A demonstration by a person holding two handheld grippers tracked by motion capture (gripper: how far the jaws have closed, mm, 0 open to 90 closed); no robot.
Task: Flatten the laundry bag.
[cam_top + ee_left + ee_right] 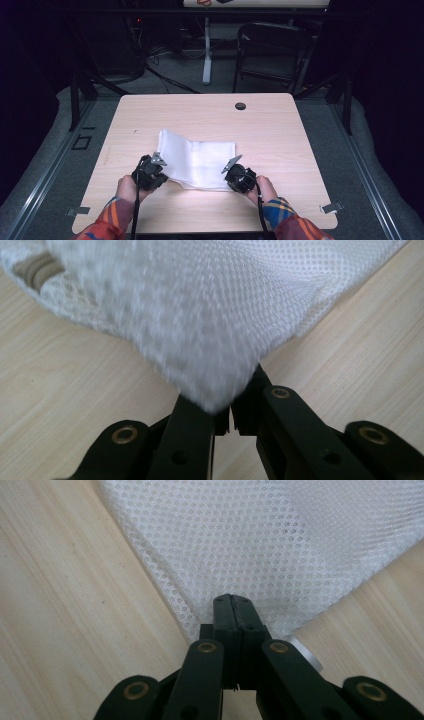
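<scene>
White mesh cloth [197, 160] lies folded on the wood surface [260, 130], lower centre of the high view, near edge closest to the person.

Near edge: both near corners are taken. Left gripper [159, 169], lower left of the cloth, has its jaws clamped on the corner; in the left gripper view the mesh [210, 320] bunches up and rises out of the jaws, slightly blurred. Right gripper [231, 172], lower right of the cloth, is closed tight on the other corner; in the right gripper view the mesh [280, 545] spreads flat beyond the tips.

Middle: a crease runs across the cloth, so at least one fold looks done.

Far edge: still flat on the surface, left far corner reaching toward upper left.

Judgement: grasp stage complete; carrying the near edge over to the far edge, then release, looks still to do.

Beyond the surface: a small dark grommet [240, 106], then a folding chair [272, 50].
</scene>
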